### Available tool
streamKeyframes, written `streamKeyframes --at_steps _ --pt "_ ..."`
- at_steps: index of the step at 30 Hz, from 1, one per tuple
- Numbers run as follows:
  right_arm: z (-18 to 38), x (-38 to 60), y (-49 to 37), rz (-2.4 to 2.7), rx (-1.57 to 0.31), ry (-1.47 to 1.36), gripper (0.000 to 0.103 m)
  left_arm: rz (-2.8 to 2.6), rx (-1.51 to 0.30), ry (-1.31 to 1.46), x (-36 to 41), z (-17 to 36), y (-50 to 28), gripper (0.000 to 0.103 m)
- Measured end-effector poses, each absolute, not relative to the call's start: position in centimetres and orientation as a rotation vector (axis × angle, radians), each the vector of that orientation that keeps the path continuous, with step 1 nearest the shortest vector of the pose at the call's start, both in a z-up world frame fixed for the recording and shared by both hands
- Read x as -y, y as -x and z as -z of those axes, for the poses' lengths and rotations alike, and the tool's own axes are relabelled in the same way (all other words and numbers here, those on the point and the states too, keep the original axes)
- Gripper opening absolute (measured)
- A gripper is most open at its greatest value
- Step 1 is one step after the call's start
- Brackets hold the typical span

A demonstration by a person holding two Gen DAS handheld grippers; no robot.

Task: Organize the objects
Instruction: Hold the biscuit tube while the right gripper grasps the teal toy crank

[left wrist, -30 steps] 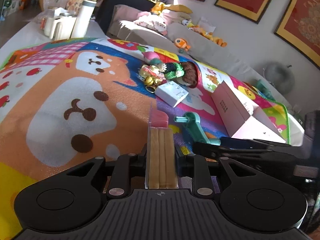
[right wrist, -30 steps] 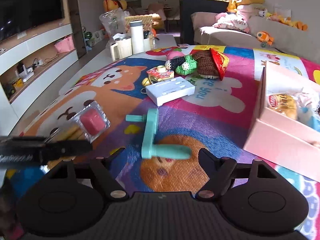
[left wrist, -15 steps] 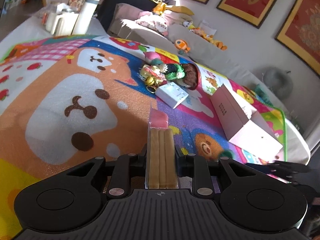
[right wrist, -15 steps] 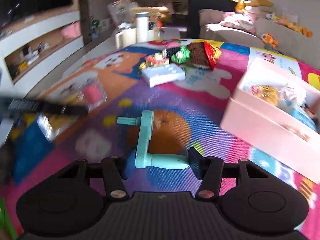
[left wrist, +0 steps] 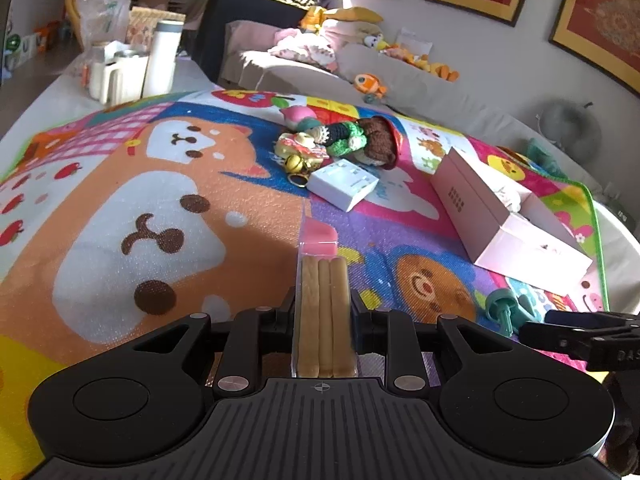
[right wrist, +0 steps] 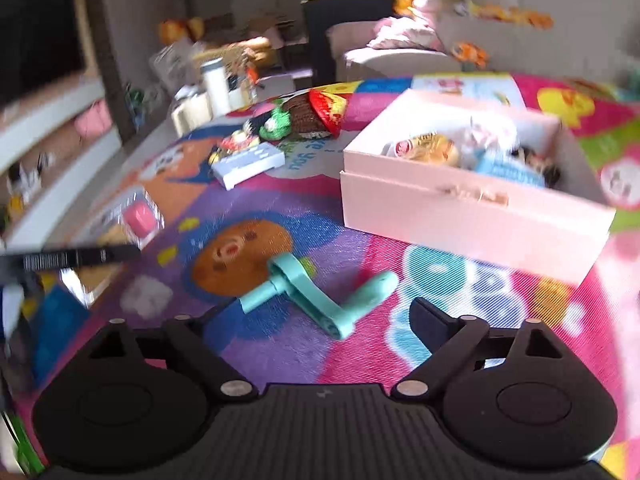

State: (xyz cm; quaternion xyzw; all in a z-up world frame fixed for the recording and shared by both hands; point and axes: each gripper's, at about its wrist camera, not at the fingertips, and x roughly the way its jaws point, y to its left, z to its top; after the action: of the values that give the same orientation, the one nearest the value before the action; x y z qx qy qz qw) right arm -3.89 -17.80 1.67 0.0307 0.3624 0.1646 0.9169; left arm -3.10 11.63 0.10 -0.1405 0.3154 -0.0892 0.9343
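My left gripper (left wrist: 323, 300) is shut on a clear snack pack (left wrist: 322, 320) of biscuit sticks with a pink dip cup, held just above the play mat (left wrist: 120, 208). My right gripper (right wrist: 322, 312) has its jaws opening wide. A teal crank handle (right wrist: 296, 284) lies tilted on the mat between them, and the pads do not press on it. In the left wrist view the crank (left wrist: 502, 306) shows at the lower right by a right fingertip (left wrist: 580, 336). An open pink box (right wrist: 460, 208) with several items inside stands just beyond and to the right of the crank.
A white rectangular box (left wrist: 344, 184), a crochet doll (left wrist: 360, 138) and a small keychain toy (left wrist: 300, 148) lie mid-mat. Cups and a white bottle (left wrist: 160, 64) stand at the far left. A sofa with plush toys runs behind the mat.
The right gripper closed on the teal crank, carried it right toward the pink box, then opened; the crank now lies turned between the spread jaws. The left gripper kept its hold and place.
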Motion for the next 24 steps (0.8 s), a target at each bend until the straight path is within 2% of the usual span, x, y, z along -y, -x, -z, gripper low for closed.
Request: streamKeyframes --at_steps 7,11,24 --pt "-0.7 14.7 2.4 -0.313 -0.743 -0.074 0.095 0.183 -0.643 0.293 -11.7 -0.1 3.1 0.027" --pt "-0.7 13.1 2.5 -0.326 -0.715 0.041 0.074 0.186 -0.642 0.309 -11.9 0.0 3.2 0.027" --pt "-2.2 15.9 6.6 -0.356 -0.658 0.120 0.073 0.172 -0.645 0.274 -11.5 -0.1 3.1 0.028"
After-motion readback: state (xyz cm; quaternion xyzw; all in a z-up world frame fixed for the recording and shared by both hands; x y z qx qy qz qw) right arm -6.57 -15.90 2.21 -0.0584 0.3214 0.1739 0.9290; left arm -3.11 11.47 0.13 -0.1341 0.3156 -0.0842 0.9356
